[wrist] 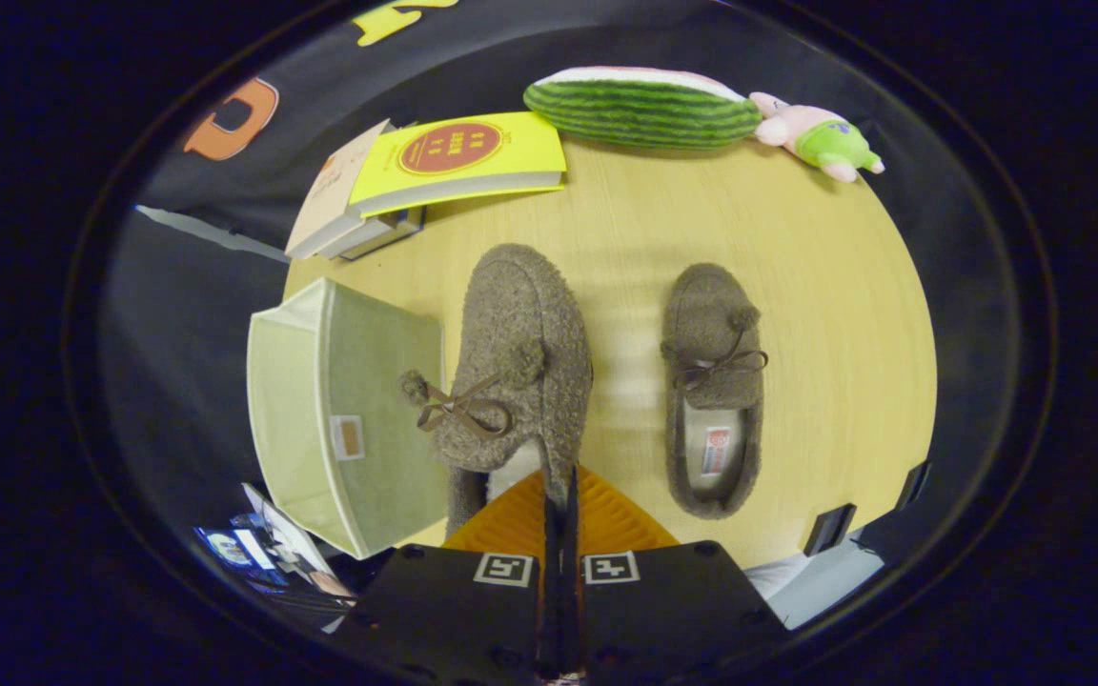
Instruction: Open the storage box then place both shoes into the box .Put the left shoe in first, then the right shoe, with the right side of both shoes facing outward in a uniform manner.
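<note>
The hand-held gripper point(560, 519) has its two orange fingers point(511, 519) drawn almost together, pinching the heel wall of the left shoe point(520, 362) between them, so it has hold of that shoe. The shoe is a fuzzy brown slipper with a bow and pompoms; it points away toward 12 o'clock and looks raised off the tabletop point(825, 314), though how high cannot be told.

At 9 o'clock from the held shoe, just beside it, stands the storage box point(320, 400), a pale green fabric bin with its top already open and its inside bare as far as can be seen. At 3 o'clock, well apart, the right shoe point(713, 391) lies flat on the tabletop, toe also toward 12.

Farther out, at 11 o'clock, is a stack of books point(454, 162); at 12 to 1 o'clock lie a watermelon plush point(640, 105) and a small pink toy point(821, 138).

The step in hand appears to be carrying the left shoe to the box. The next move likely calls for swinging it toward 9 o'clock over the rim, turning it so its right side faces outward, then lowering and releasing.
</note>
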